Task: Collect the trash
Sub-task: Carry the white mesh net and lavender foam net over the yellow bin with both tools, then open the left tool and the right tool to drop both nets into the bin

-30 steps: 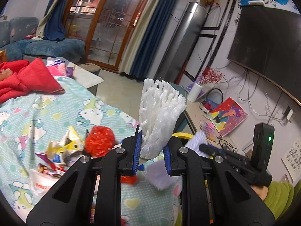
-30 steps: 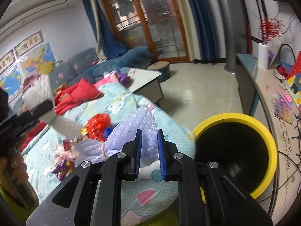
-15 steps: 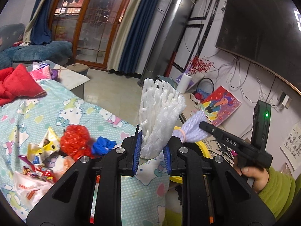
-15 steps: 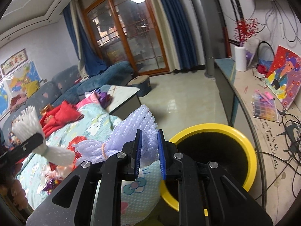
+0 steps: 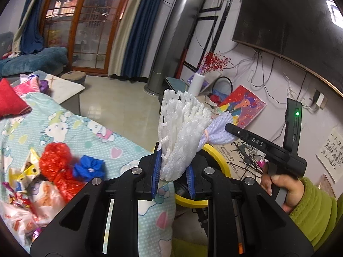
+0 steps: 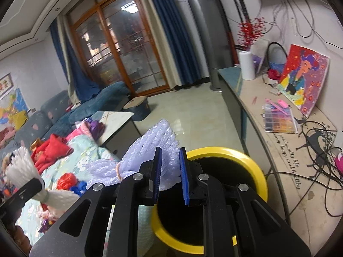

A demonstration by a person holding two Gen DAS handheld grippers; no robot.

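Note:
My left gripper (image 5: 172, 176) is shut on a white foam net (image 5: 182, 132) and holds it upright above the table's edge. My right gripper (image 6: 170, 176) has its jaws a little apart around a pale purple foam net (image 6: 148, 152), over the near rim of the yellow-rimmed black bin (image 6: 256, 169). The bin also shows in the left wrist view (image 5: 216, 158) behind the white net. The right gripper with the purple net (image 5: 218, 132) shows there too, to the right.
Red crumpled plastic (image 5: 55, 162), a blue wad (image 5: 89, 168) and several wrappers (image 5: 19, 194) lie on the Hello Kitty cloth (image 5: 70, 128). A counter (image 6: 285, 141) with cables, a painting and a paper roll runs along the right wall.
Both grippers have moved right toward the bin. The right gripper's jaws have widened around the purple net.

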